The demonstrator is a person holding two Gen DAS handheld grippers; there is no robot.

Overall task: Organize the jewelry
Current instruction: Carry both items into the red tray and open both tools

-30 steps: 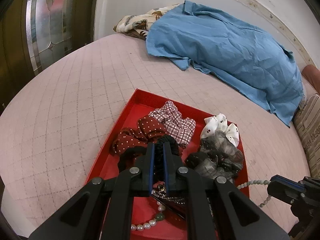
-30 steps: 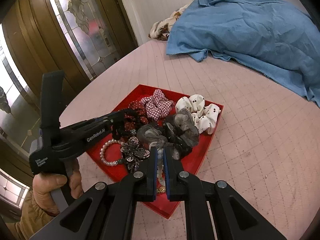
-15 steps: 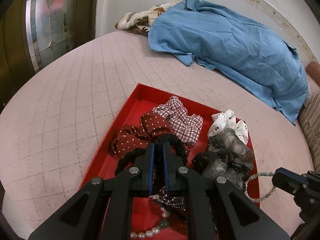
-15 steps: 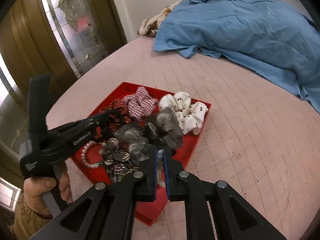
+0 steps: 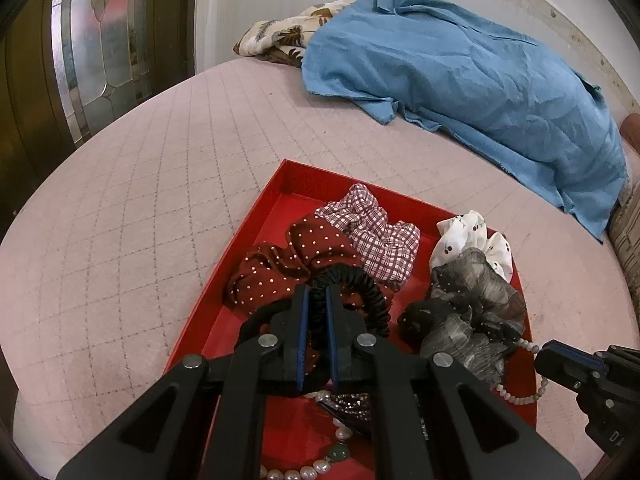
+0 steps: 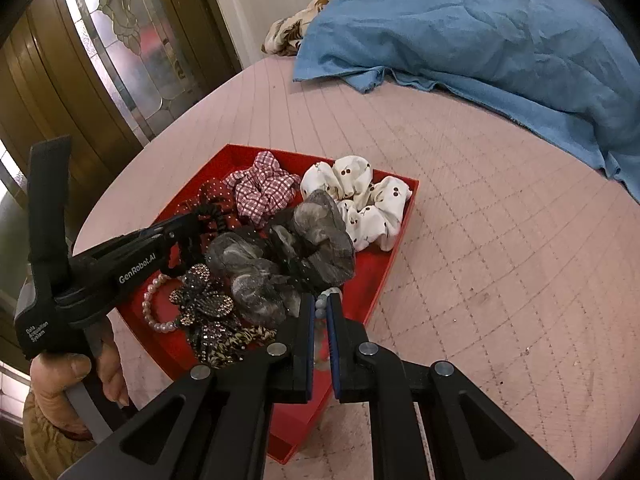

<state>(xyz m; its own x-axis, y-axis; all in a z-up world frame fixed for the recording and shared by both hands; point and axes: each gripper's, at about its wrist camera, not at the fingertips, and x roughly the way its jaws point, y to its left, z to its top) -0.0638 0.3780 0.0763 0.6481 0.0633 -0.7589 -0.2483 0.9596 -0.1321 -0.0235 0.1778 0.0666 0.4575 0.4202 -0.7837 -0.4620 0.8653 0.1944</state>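
Left gripper point(image 5: 314, 312) jaws pinch the black scrunchie point(image 5: 356, 284); right gripper point(image 6: 319, 312) jaws clamp the bead bracelet point(image 6: 322, 302).

A pink quilted bed point(image 5: 140, 184) carries a red tray point(image 5: 224, 292), blue cloth point(image 5: 460, 68) and floral fabric point(image 5: 280, 36).

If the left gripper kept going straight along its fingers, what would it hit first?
The left gripper, shut on the black scrunchie, points into the red tray. First in line looks to be the dark red dotted scrunchie, then the checked one; depth is uncertain.
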